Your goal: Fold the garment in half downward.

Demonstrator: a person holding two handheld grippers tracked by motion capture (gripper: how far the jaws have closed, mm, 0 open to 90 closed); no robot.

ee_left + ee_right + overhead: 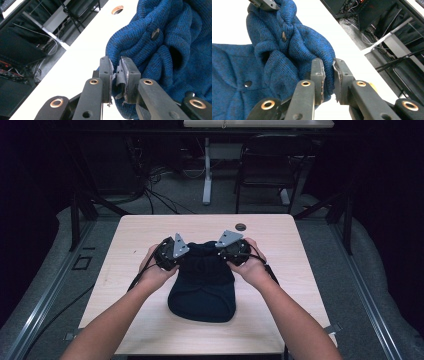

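Note:
A dark blue knit garment (202,287) with buttons lies bunched on the pale table (145,232), its near end rounded towards the person. My left gripper (187,252) is at the garment's far left corner. In the left gripper view, my left gripper (116,75) is shut on a fold of the blue knit (160,50), just below a dark button (155,33). My right gripper (221,252) is at the far right corner. In the right gripper view, my right gripper (328,76) pinches the garment's edge (287,57) between its pads. Both hands hold the far edge a little off the table.
A round brown-rimmed hole (241,226) sits in the tabletop just beyond the grippers. Behind the table stand a black chair (272,165) and a white desk leg (206,175), with cables on the floor. Bare tabletop lies left and right of the garment.

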